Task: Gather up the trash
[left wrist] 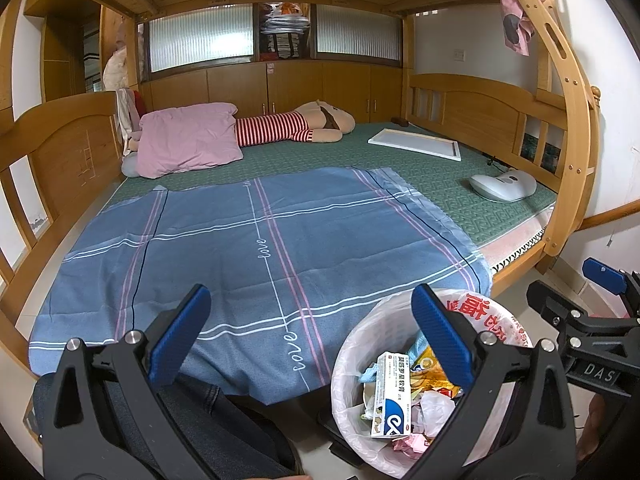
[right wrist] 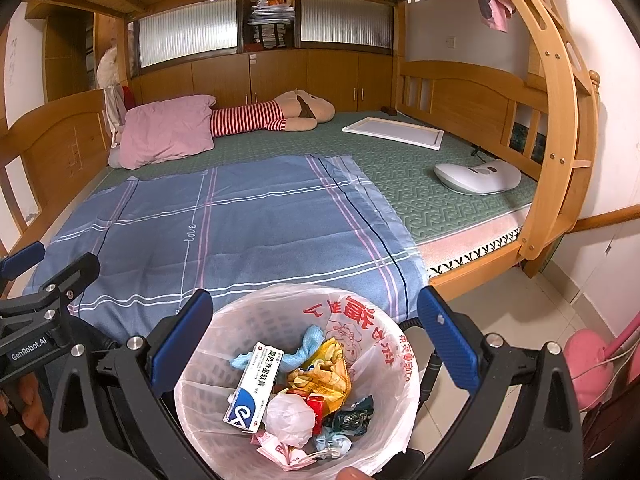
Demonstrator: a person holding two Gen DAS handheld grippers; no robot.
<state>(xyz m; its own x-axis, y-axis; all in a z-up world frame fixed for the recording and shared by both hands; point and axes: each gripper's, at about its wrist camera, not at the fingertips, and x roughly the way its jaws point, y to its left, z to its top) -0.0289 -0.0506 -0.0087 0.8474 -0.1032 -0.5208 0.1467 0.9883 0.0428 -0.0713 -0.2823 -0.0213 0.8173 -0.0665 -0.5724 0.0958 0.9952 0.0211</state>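
Trash gathered in the lined bin; collection judged nearly finished.

Beside the bed, the waste bin (right wrist: 296, 380) is seen holding an ointment box (right wrist: 250, 390), wrappers and tissue. No litter is seen on the blue sheet (right wrist: 224, 232). The left gripper (left wrist: 310, 340) and right gripper (right wrist: 314, 340) are held spread wide, empty.

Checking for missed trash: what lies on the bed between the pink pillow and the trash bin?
Only the blue plaid sheet over the green mattress cover, between pink pillow and trash bin; right wrist view shows it.
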